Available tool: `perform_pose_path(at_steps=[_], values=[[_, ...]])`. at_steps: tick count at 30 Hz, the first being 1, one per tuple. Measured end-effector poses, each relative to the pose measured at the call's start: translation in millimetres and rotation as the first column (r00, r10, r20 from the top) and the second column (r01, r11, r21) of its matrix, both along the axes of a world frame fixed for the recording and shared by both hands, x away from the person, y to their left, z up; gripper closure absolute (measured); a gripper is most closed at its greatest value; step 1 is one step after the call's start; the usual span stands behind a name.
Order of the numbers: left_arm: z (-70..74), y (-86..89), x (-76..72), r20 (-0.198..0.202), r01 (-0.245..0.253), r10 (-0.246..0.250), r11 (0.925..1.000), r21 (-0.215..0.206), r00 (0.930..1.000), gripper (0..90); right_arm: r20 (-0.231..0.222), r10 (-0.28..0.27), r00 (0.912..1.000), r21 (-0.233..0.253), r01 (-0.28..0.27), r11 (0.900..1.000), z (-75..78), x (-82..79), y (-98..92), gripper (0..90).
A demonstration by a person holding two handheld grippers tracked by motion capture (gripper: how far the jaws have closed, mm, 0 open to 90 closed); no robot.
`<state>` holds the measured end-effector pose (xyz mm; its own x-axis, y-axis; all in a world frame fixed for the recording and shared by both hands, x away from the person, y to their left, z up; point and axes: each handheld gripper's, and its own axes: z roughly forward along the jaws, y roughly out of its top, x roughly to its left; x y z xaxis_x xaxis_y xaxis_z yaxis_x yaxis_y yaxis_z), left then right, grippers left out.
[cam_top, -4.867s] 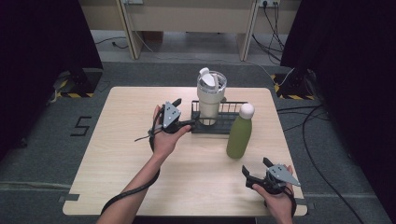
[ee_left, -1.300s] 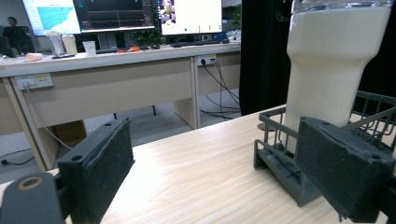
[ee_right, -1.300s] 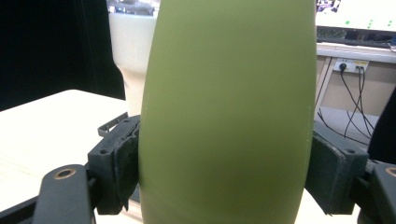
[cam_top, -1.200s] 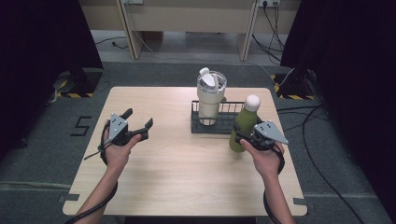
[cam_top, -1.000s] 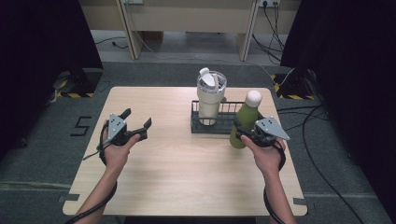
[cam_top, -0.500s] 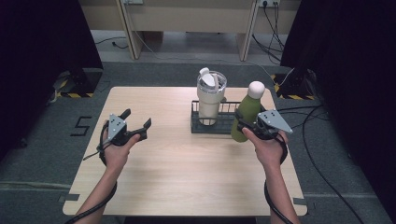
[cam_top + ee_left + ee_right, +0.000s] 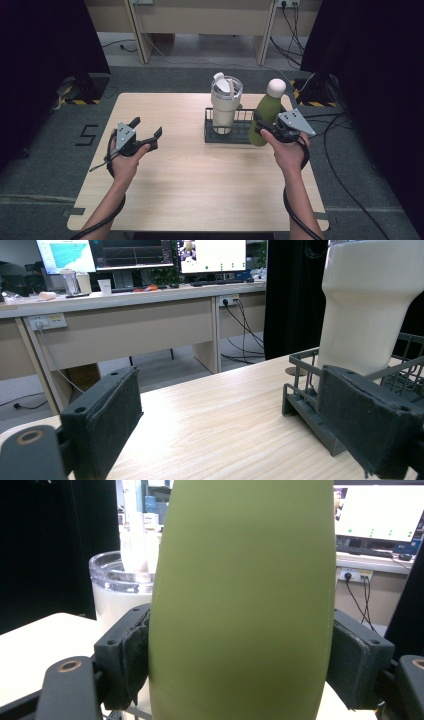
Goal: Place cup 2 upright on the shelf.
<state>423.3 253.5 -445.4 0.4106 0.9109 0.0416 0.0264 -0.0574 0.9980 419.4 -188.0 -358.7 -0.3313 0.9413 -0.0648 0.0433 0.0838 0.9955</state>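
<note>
My right gripper [image 7: 266, 126] is shut on a green bottle [image 7: 266, 113] with a white cap, held above the right end of a black wire rack [image 7: 239, 135]. In the right gripper view both pads press the green bottle [image 7: 242, 605] at its sides. A cream tumbler [image 7: 224, 105] with a clear lid stands in the rack's left half, and the tumbler [image 7: 119, 600] shows behind the bottle. My left gripper [image 7: 148, 132] is open over the table's left side, jaws pointing toward the rack [image 7: 305, 400] and the tumbler [image 7: 367, 305].
The wooden table [image 7: 195, 185] has bare room in the middle and front. Desks with monitors [image 7: 135, 252] stand beyond the far edge. Cables trail on the floor [image 7: 345, 165] to the right.
My right gripper closed on the green bottle and lifted it, carrying it up and toward the rack's right end. The left gripper moved back to the table's left side and has held still there.
</note>
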Motion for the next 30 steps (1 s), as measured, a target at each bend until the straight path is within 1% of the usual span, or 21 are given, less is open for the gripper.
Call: perform_pose_path(at_steps=[13,30], values=[[0.0,0.4,0.4,-0.003,-0.003,0.003,1.0000,-0.003,1.0000,10.3,0.009,-0.021,0.9997,0.003,0.021,1.000,12.8,11.3,-0.6,22.9],[-0.2,0.8,0.7,-0.005,-0.004,0.004,1.0000,-0.003,1.0000,10.3,0.009,-0.044,0.9990,0.015,0.044,0.999,21.7,26.3,-1.9,22.9]])
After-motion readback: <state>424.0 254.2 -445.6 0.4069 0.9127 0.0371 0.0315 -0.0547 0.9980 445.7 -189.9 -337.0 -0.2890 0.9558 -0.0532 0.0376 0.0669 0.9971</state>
